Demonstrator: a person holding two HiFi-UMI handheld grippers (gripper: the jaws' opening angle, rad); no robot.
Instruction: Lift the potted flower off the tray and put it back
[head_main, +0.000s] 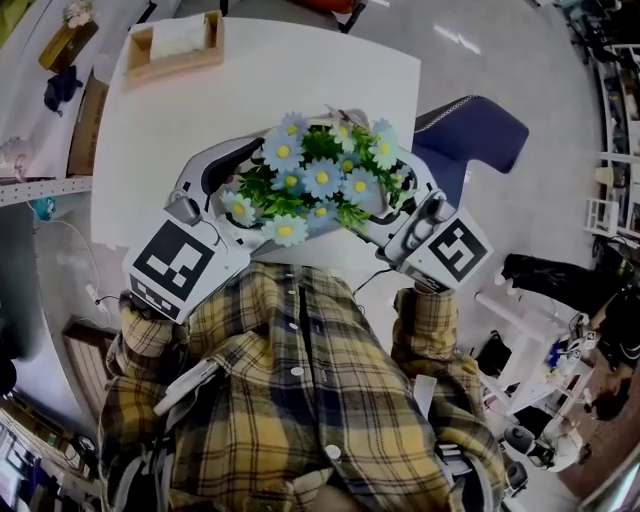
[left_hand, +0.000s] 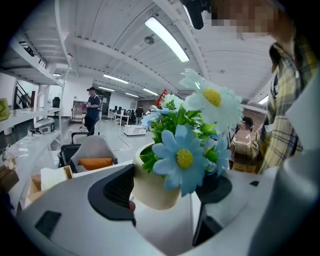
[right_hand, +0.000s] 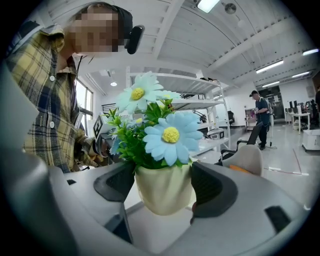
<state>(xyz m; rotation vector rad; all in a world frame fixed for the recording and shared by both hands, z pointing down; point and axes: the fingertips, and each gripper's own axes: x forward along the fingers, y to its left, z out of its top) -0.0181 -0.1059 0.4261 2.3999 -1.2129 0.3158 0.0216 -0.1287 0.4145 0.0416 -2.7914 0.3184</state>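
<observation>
The potted flower (head_main: 315, 180), blue daisies with green leaves in a cream pot (right_hand: 162, 192), hangs in the air close to the person's chest, above the near edge of the white table (head_main: 300, 80). My left gripper (head_main: 255, 195) and right gripper (head_main: 395, 195) flank it from either side. In the right gripper view both black pads (right_hand: 212, 190) press on the pot's sides. In the left gripper view the pot (left_hand: 150, 187) sits against the left pad (left_hand: 117, 192), while a daisy hides where the other pad meets it. The wooden tray (head_main: 175, 45) stands at the table's far left.
A blue chair (head_main: 480, 130) stands to the right of the table. Shelving and a cardboard box (head_main: 85, 120) line the left side. A grey chair with an orange cushion (left_hand: 92, 155) is beyond the table. People stand far off in the hall.
</observation>
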